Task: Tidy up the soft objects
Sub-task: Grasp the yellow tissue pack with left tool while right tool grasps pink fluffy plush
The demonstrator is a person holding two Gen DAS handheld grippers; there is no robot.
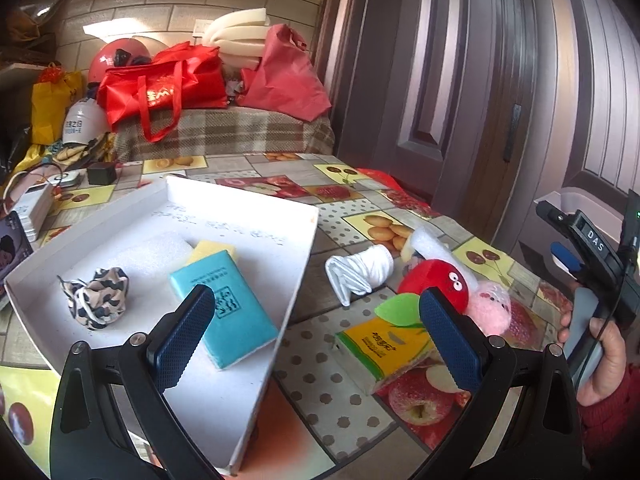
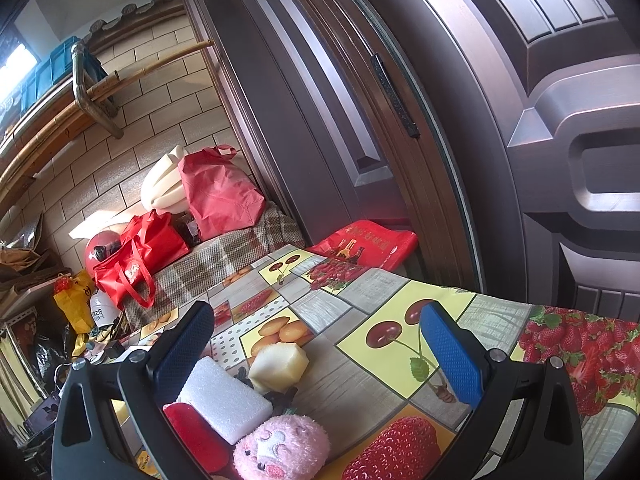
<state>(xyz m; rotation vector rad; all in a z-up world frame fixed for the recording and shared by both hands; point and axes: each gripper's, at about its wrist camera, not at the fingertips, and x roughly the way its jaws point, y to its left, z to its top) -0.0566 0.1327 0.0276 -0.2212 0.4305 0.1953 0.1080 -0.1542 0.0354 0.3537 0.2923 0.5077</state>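
Hovering over worktop [image 1: 328, 396], left tool [image 1: 316, 336] spread wide, holding nothing; right tool [image 2: 316, 356] likewise wide open, empty. Near, right of tray: one yellow tissue pack [image 1: 384, 350], one red plush [image 1: 438, 282], one pink plush [image 2: 282, 450], one white foam block [image 2: 224, 398]. Inside white tray [image 1: 298, 276]: one teal pack [image 1: 224, 306], one camo cloth [image 1: 98, 298], one yellow sponge [image 1: 210, 249]. Farther: one rolled white cloth [image 1: 360, 272], one pale foam chunk [image 2: 278, 364].
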